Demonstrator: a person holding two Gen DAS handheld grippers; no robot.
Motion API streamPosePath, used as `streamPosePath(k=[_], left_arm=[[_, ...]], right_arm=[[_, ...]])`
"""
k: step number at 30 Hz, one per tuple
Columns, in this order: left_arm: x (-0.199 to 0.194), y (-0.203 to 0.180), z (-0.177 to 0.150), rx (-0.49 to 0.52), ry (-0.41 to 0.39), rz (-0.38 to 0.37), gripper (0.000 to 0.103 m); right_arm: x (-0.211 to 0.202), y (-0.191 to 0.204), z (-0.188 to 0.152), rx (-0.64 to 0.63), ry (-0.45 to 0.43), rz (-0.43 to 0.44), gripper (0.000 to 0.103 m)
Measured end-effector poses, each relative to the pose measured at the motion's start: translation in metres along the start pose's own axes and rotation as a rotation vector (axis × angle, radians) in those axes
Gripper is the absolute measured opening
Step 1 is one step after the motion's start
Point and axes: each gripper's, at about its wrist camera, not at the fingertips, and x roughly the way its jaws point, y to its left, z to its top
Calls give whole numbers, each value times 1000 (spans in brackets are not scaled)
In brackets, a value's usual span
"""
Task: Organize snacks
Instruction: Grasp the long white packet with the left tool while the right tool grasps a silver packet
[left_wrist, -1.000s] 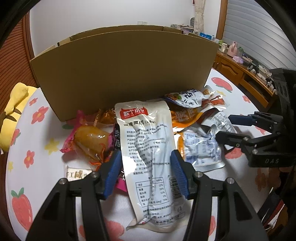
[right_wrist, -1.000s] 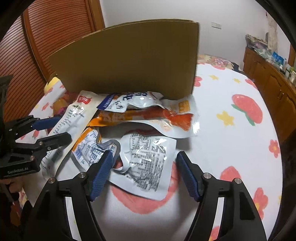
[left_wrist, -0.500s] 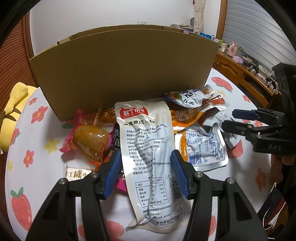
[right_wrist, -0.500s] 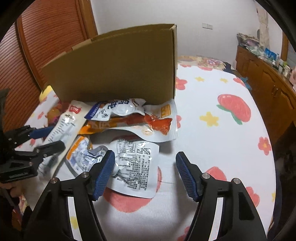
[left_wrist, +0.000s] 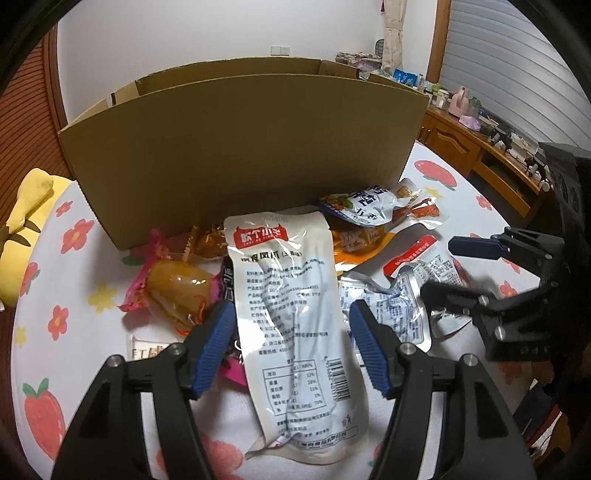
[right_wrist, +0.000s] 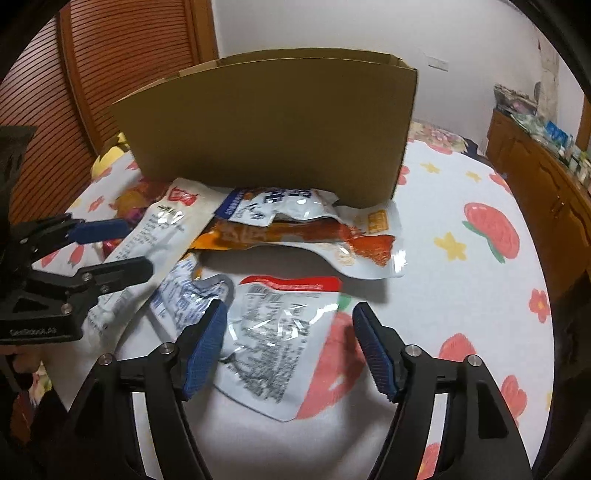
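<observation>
A long white pouch (left_wrist: 295, 295) lies on the flowered tablecloth (left_wrist: 74, 295) between the blue pads of my left gripper (left_wrist: 293, 343). Its jaws are opening, and a narrow gap shows at each pad. My right gripper (right_wrist: 290, 343) straddles a silver pouch with a red top strip (right_wrist: 280, 325); its jaws are opening too and do not press it. A crumpled silver pouch (left_wrist: 384, 310), an orange pouch (right_wrist: 295, 232) and a blue-white pouch (right_wrist: 280, 203) lie in front of the open cardboard box (left_wrist: 240, 147). The left gripper (right_wrist: 125, 251) shows in the right wrist view, the right gripper (left_wrist: 454, 269) in the left.
An orange snack in a pink wrapper (left_wrist: 177, 288) lies left of the white pouch. A yellow plush toy (left_wrist: 26, 218) sits at the table's left edge. A wooden sideboard (right_wrist: 546, 177) with small items stands to the right. The box's near wall (right_wrist: 277, 129) stands tall behind the pile.
Both pairs of jaws stand wider than before. The left pads have come off the long white pouch. The right gripper drew back and to the right, then returned over the red-topped pouch.
</observation>
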Motion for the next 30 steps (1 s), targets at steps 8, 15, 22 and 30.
streamPosePath(k=[8,15,22,30], left_arm=[[3,1,-2,1,11,4,64],[1,4,-1,-4,9,5,64],[1,4,-2,-2,8,4,64],[5,-3,0,28,34,3,72]], right_arm=[[6,7,-6,-14,38,7,78],[-5,-9,-11,54,8,51,77],[-3,-10,-10,49,16,36,76],[4,12,-11,-96,46,-53,74]])
